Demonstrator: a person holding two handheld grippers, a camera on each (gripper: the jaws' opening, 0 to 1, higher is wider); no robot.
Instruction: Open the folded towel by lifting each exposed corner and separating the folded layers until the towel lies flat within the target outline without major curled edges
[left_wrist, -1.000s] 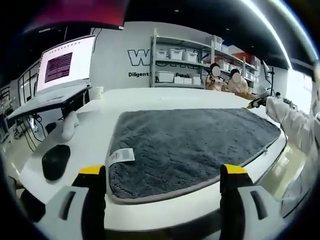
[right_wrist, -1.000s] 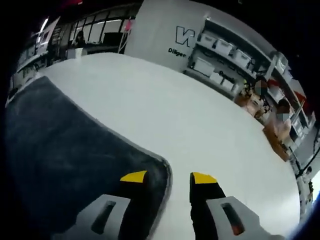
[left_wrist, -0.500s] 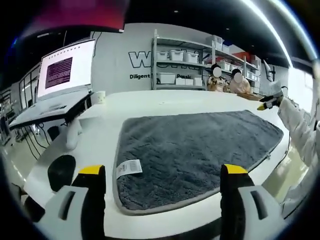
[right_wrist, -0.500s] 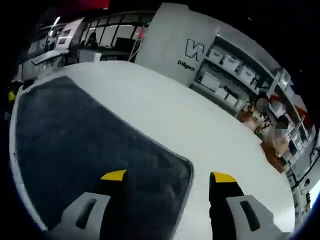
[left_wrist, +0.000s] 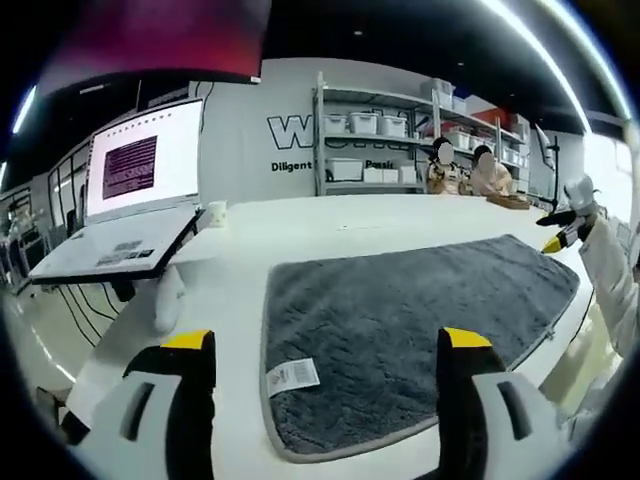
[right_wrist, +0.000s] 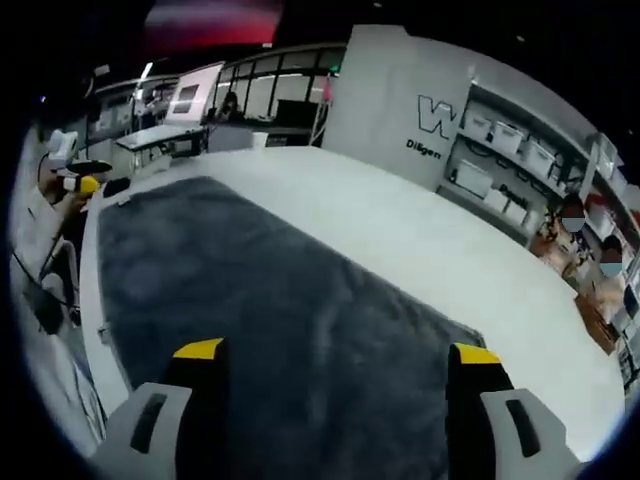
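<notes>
Towel (left_wrist: 420, 330) lies spread flat on our white table (left_wrist: 300, 220); we hold both claws (left_wrist: 325, 345) (right_wrist: 335, 355) wide above it, empty.

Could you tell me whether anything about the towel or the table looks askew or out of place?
Nothing stands out. The grey towel lies spread flat on the white table, its edges uncurled and its white label lying on the corner. Both grippers, left and right, are open above it.
</notes>
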